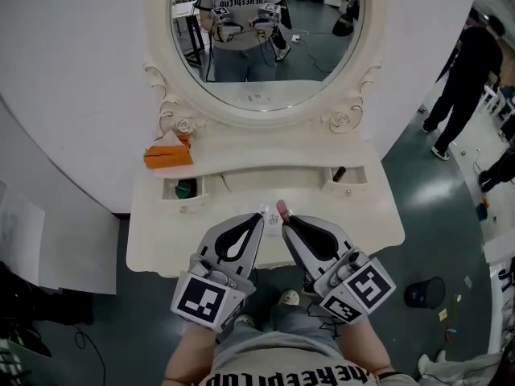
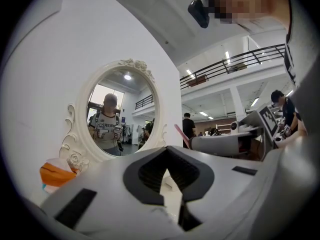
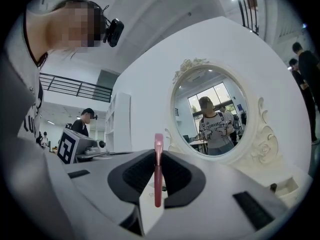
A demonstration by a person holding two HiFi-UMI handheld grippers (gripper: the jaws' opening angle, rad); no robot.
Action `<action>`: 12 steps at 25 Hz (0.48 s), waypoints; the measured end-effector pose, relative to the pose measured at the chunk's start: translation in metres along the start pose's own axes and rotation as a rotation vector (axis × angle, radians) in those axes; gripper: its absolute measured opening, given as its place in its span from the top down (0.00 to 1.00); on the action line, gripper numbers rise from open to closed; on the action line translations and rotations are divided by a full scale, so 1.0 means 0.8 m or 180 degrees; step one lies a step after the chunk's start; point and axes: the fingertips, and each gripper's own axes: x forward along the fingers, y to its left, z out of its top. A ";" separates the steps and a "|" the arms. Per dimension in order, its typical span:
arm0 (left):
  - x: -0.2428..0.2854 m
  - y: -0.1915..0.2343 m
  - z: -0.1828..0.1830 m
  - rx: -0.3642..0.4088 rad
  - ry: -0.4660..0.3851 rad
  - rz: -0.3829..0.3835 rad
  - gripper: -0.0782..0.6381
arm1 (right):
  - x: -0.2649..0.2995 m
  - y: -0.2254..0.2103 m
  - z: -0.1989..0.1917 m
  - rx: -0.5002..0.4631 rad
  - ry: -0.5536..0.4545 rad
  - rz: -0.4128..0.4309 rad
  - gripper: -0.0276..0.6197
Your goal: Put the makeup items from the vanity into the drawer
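Pinching pink makeup stick (image 3: 158,181) between fingers of right gripper (image 3: 156,156), left gripper (image 2: 167,150) closed, empty

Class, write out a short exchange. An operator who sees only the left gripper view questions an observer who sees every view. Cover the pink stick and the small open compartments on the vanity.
Operator: I see a pink stick rising beyond my jaws. Is anything holding it?
Observer: Yes. The right gripper view shows the right gripper shut on it, with the stick standing upright between its jaws.
Operator: I can't see into the compartments. Is anything in the left one?
Observer: The head view shows a green item sitting in the left compartment of the vanity.
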 end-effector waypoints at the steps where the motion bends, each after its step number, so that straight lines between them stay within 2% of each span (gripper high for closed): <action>1: 0.003 0.000 -0.003 -0.0045 0.0065 0.0022 0.87 | 0.002 -0.005 0.000 0.0005 0.0007 0.0026 0.86; 6: 0.023 0.002 -0.010 -0.0115 0.0173 0.0142 0.87 | 0.009 -0.028 0.000 0.0034 0.0037 0.0147 0.86; 12: 0.047 0.006 -0.005 -0.0023 0.0034 0.0290 0.87 | 0.013 -0.050 0.001 0.0049 0.0071 0.0309 0.86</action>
